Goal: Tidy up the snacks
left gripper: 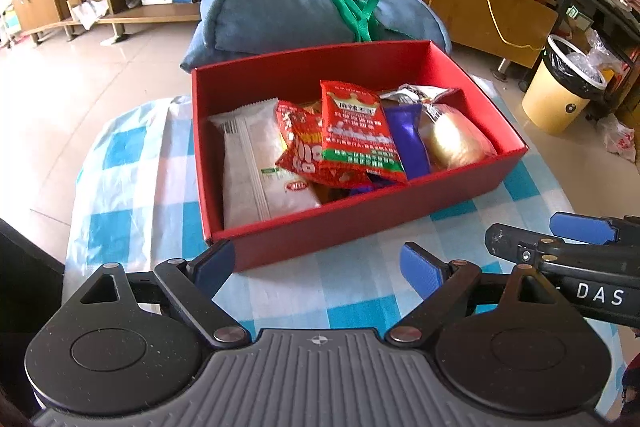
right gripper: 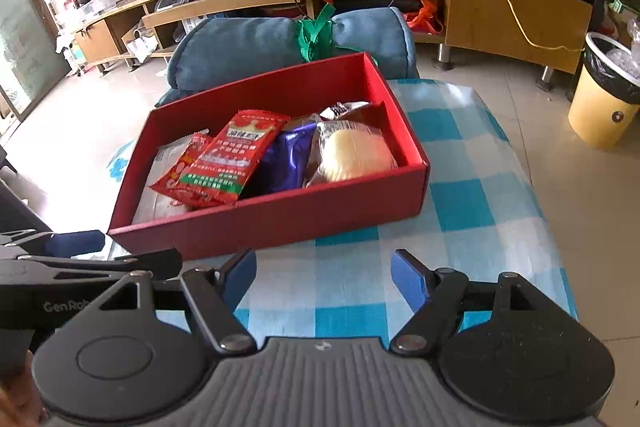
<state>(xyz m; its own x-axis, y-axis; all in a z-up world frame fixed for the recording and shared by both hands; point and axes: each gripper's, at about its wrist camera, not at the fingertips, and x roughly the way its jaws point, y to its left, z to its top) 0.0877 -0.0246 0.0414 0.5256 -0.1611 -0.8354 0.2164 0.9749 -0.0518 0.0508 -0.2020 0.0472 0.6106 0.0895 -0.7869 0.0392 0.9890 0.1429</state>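
A red box (left gripper: 360, 227) sits on a worktop (left gripper: 132, 179) covered in a blue and white checked cloth, its long side running left to right in front of both hands. Inside, from left to right, lie a long white packet (left gripper: 256, 163), a small red packet (left gripper: 300, 147), a red and green packet (left gripper: 356, 131) leaning on its neighbours, a purple packet (left gripper: 408, 139) and a round yellow bun in clear wrap (left gripper: 456, 143). The left gripper (left gripper: 316, 267) hangs just short of the box's near wall, fingers well apart and empty. The right gripper (right gripper: 324, 275) is beside it, fingers apart and empty. All snacks visible appear already boxed; the left hand seems slightly nearer the box's left corner.
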